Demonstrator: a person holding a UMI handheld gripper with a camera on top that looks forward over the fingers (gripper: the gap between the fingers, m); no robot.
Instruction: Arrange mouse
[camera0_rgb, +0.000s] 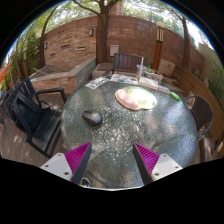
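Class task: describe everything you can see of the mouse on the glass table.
The mouse is small, dark and rounded; its material is too small to judge. It lies flat on the round glass table, beyond the gripper and nearer its left finger. The pale oval mat lies apart from it. Nothing touches it but the glass; the fingers are open.

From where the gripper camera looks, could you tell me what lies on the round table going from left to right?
Mouse → pink oval pad → small green object near the far right rim. The open gripper hovers short of all three.
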